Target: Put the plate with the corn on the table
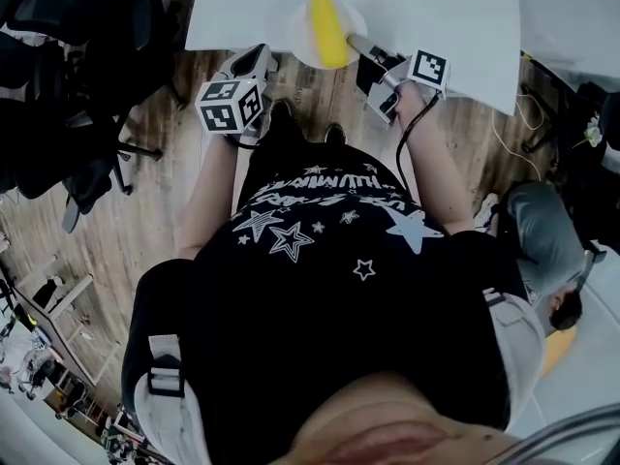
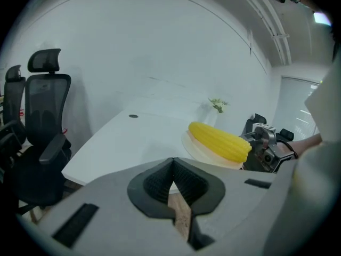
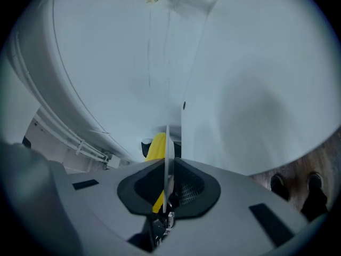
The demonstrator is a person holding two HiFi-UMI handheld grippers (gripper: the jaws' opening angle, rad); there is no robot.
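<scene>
Pale round plate (image 1: 298, 25), judged light and stiff, with roll-prone yellow corn cob (image 1: 327, 29), is pinched at its 4 o'clock rim by right gripper (image 1: 358, 46); left gripper (image 2: 171, 168) is pressed together, empty.

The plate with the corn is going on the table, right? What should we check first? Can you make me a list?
1. Right hand-held gripper is clamped on the rim of the plate: ok.
2. Corn lies flat along the plate, not hanging off: ok.
3. Table is bare next to the plate, so there is room to set it down: ok.
4. Plate bottom touches the table: cannot tell, since no view shows the underside.
5. Left hand-held gripper is shut, holds nothing, and stays clear of the plate: ok.
</scene>
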